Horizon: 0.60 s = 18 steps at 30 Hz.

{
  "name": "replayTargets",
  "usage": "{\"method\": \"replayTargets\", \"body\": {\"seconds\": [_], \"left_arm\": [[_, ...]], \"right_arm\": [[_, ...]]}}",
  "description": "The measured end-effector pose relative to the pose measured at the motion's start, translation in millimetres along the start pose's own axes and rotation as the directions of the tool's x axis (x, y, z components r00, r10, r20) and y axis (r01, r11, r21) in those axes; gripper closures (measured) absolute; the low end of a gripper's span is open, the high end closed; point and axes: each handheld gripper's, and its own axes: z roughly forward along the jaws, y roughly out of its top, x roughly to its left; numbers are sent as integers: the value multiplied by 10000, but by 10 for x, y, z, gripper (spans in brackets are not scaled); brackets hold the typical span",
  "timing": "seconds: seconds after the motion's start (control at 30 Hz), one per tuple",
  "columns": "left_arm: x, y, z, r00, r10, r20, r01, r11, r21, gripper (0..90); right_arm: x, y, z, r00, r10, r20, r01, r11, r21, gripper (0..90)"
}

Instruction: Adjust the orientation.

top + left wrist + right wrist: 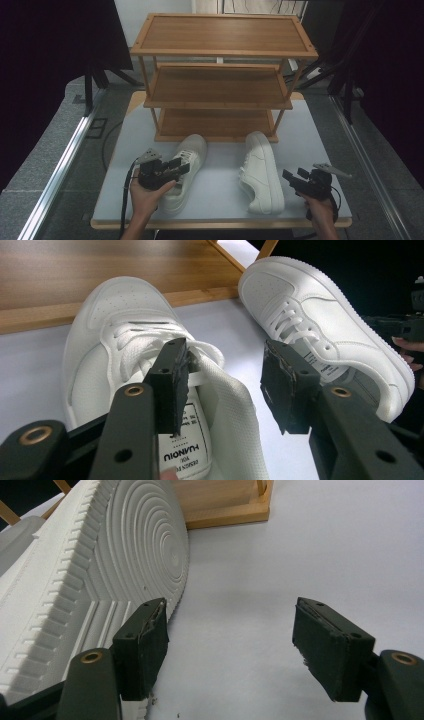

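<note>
Sneakers, two of them, white, lie on the pale grey table (305, 125) in front of a three-tier wooden rack (220, 85). The left sneaker (184, 170) sits upright with its toe towards the rack's bottom shelf. The right sneaker (261, 172) lies tipped on its side, just beside the right gripper (295, 181).

From the high view, the left gripper (176, 167) sits over the heel end of the left sneaker, and both of the person's hands come in from the near edge of the table.

The left gripper view adds detail not legible from above: one jaw sits inside the shoe's opening over a printed insole label (182, 452), while the other stands outside the collar, above the table between the two shoes. The heel collar lies between them, jaws spread, with no pad pressing on it. The upper is perforated mesh-like fabric with flat white laces.

The right gripper view shows the tipped sneaker's underside (100, 570): a moulded rubber sole with concentric rings at the forefoot and a toothed rim. The right gripper's jaws stand wide apart with bare table between them; one pad lies close against the sole's edge, though contact cannot be confirmed. The pads are dark, worn foam blocks.
</note>
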Motion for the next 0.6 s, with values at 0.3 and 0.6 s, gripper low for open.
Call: {"method": "replayTargets", "body": {"seconds": [0.3,0.6], "left_arm": [[7,-12,11,10000,-55,76,56,9999,-92,533],[21,-49,11,9995,-192,259,201,9992,-357,527]], "right_arm": [[-2,-14,13,10000,4,46,-4,10000,32,305],[5,-43,47,9999,-19,114,17,9999,170,301]]}}
